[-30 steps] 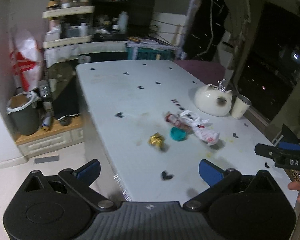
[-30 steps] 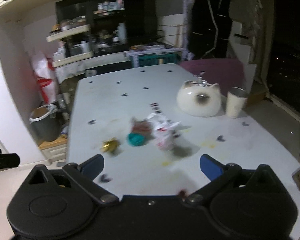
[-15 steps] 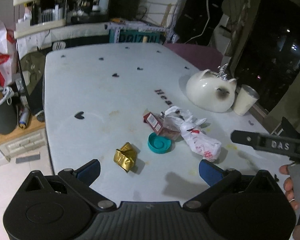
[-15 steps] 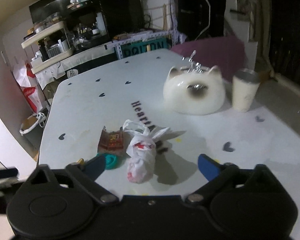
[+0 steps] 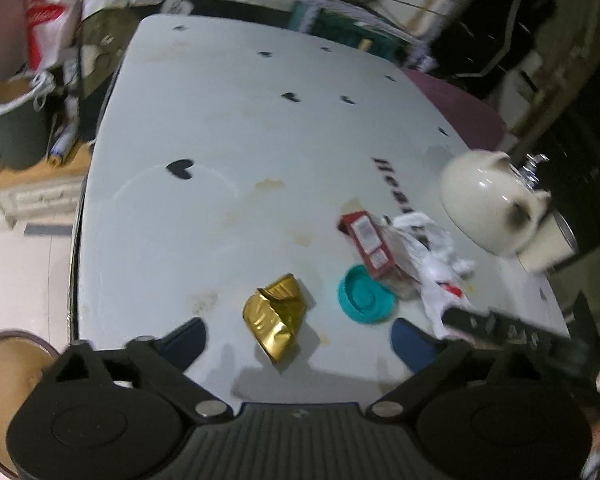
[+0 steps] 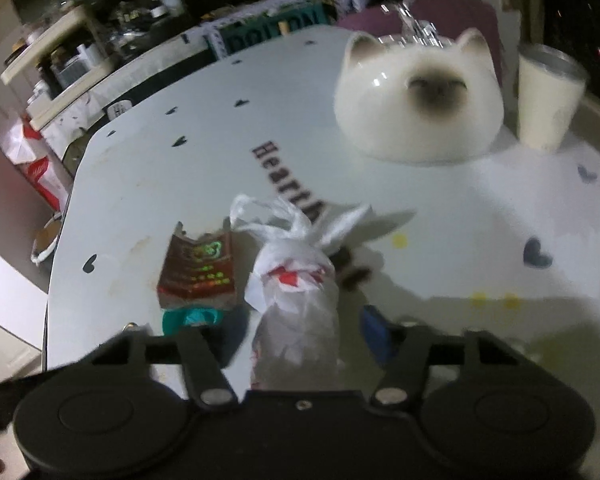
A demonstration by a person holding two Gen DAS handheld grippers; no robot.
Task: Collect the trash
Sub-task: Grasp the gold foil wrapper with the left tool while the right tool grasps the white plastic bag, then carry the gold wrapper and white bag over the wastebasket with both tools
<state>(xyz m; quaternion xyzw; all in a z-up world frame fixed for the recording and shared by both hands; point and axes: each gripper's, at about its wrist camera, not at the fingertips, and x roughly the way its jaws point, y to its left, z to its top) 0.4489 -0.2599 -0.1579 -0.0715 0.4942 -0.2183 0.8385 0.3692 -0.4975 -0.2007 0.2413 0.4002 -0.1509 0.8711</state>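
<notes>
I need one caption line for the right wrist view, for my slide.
Right gripper, jaws open, straddles a knotted white plastic bag beside a brown carton on the table.

Home kitchen/dining corner at night. White heart-print table (image 5: 228, 128) with cat-shaped ceramic pot (image 6: 418, 100) and cream cup (image 6: 548, 96) at 1 o'clock. Cluttered shelves of jars and bottles (image 6: 76, 52) at 11 o'clock. Lined bin (image 5: 10, 124) and red-white plastic bag (image 5: 46, 12) at 10 o'clock.
</notes>
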